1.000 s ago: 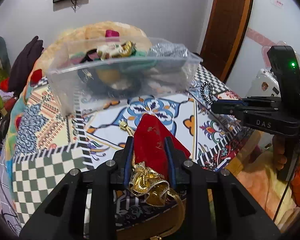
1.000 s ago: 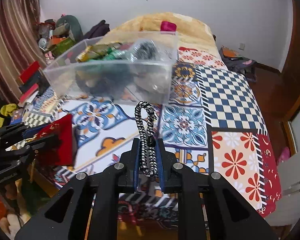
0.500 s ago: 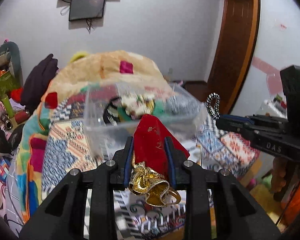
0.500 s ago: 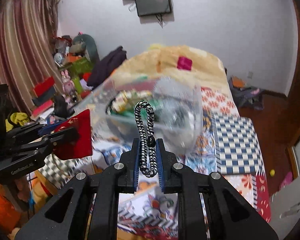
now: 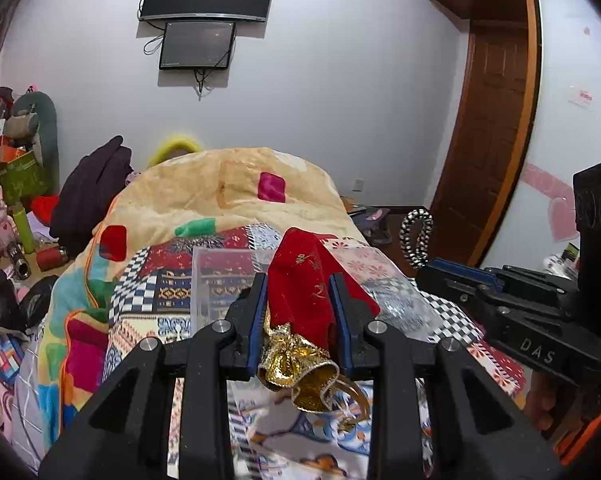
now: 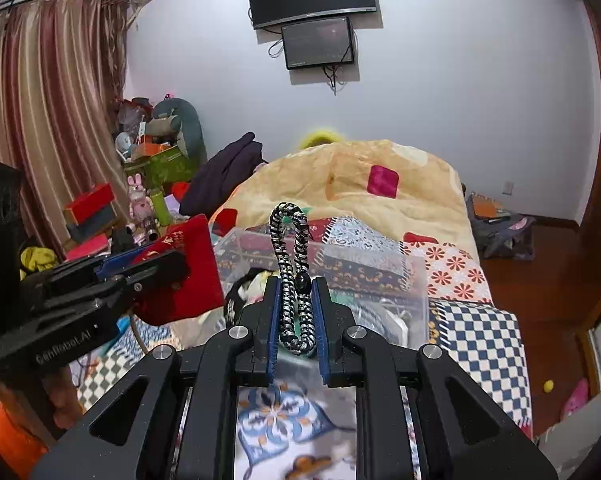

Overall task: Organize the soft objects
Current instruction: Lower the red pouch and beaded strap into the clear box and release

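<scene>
My left gripper (image 5: 298,292) is shut on a red velvet pouch (image 5: 304,280) with a gold drawstring top (image 5: 300,364); the pouch also shows in the right wrist view (image 6: 182,276). My right gripper (image 6: 296,296) is shut on a black-and-white braided cord loop (image 6: 290,248), also seen in the left wrist view (image 5: 416,236). Both are held up in front of a clear plastic bin (image 6: 380,276) of soft items on the bed; the bin's near wall shows in the left wrist view (image 5: 220,276).
The bed has a patchwork cover (image 6: 480,340) and a yellow blanket (image 5: 220,192) heaped at the far end. Clutter and boxes (image 6: 140,168) stand to the left by the curtain. A wooden door (image 5: 488,140) is on the right.
Both grippers have lifted and tilted upward with their loads, so the bin now sits low in view and the far wall and screens show. Both grips are unchanged.
</scene>
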Tool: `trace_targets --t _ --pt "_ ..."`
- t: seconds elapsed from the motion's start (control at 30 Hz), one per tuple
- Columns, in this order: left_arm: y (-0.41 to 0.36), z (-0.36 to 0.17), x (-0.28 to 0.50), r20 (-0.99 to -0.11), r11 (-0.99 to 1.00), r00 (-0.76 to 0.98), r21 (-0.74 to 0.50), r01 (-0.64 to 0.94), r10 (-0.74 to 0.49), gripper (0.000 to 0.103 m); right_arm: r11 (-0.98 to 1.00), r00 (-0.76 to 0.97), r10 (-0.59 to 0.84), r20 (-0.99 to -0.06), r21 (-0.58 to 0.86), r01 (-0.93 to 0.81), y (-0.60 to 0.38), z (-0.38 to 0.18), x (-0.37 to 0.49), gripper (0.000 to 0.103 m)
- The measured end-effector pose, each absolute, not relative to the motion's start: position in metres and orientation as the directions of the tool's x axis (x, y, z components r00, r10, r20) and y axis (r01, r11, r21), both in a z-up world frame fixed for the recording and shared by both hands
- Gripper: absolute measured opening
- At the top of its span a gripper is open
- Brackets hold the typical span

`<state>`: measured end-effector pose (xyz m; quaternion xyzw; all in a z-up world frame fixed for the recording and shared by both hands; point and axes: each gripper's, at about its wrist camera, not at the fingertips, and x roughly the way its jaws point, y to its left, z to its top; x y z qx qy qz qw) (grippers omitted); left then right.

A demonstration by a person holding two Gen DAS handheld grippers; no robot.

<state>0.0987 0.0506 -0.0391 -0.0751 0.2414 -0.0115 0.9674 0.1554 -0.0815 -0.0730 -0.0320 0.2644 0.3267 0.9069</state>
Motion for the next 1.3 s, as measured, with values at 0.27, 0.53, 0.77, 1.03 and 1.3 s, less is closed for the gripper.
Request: trace_targets --t 0.27,0.53,0.77,1.03,1.3 --pt "0.057 -0.055 0.137 -0.513 0.989 0.858 -0.13 -0.07 -0.007 0.03 0.801 0.637 0.544 -0.547 0.112 -0.588 -0.067 -0.087 0.18 0.014" --pt "0.063 -0.09 0.162 -0.596 0.991 0.802 -0.09 -0.101 0.028 0.03 0.798 0.559 0.528 -0.639 0.149 -0.584 -0.064 -0.12 0.197 0.014" --pt "0.064 -0.102 0.163 -0.624 0.991 0.781 -0.09 -0.097 0.019 0.04 0.8 0.545 0.51 -0.666 0.134 -0.585 -0.062 -0.126 0.195 0.022" --pt "0.067 -0.094 0.15 -0.615 0.989 0.788 -0.133 -0.07 -0.027 0.056 0.795 0.568 0.51 -0.646 0.101 -0.599 -0.063 -0.113 0.185 0.037" --pt "0.065 -0.061 0.112 -0.532 0.985 0.845 -0.168 -0.036 -0.06 0.056 0.787 0.619 0.545 -0.565 0.091 -0.61 -0.081 -0.08 0.163 0.038"
